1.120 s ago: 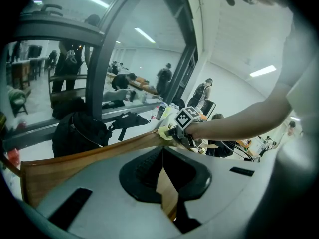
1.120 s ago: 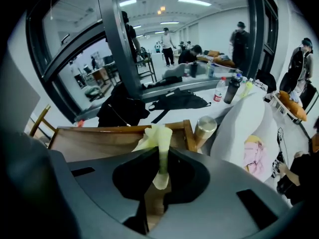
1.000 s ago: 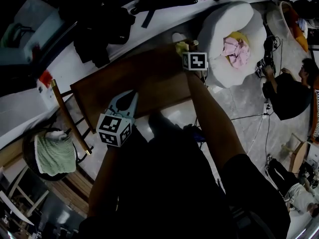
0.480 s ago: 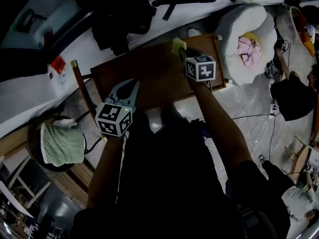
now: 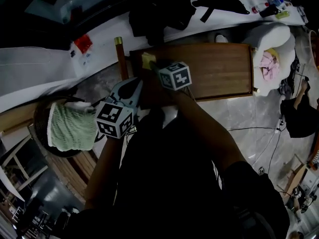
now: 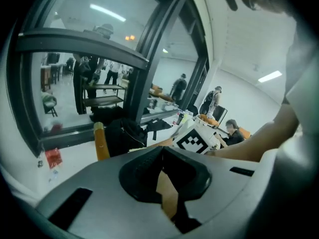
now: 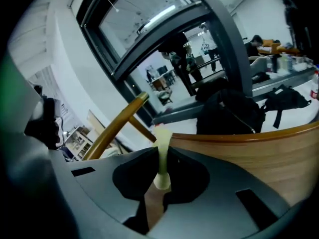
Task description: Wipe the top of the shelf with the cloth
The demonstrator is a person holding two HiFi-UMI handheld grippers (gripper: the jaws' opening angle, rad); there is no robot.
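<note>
The brown wooden shelf top (image 5: 214, 68) runs across the middle of the head view. A small pale yellow cloth (image 5: 148, 61) lies at its far left corner, and my right gripper (image 5: 153, 67) is shut on it. In the right gripper view the cloth (image 7: 162, 151) stands as a thin strip pinched between the jaws, with the shelf top (image 7: 259, 148) stretching to the right. My left gripper (image 5: 132, 85) hovers at the shelf's front left edge, shut and holding nothing. In the left gripper view, that gripper (image 6: 162, 156) points at the right gripper's marker cube (image 6: 195, 141).
A wooden post with a brass cap (image 5: 119, 54) stands at the shelf's left end. A round basket (image 5: 42, 118) with a green towel (image 5: 72, 128) sits lower left. A white cushion (image 5: 271, 39) holding a pink cloth is at the right. Black bags (image 5: 159, 9) lie on the white table behind.
My right gripper has dragged the yellow cloth along the shelf top from its right end to its left end. The left gripper has stayed by the front left edge.
</note>
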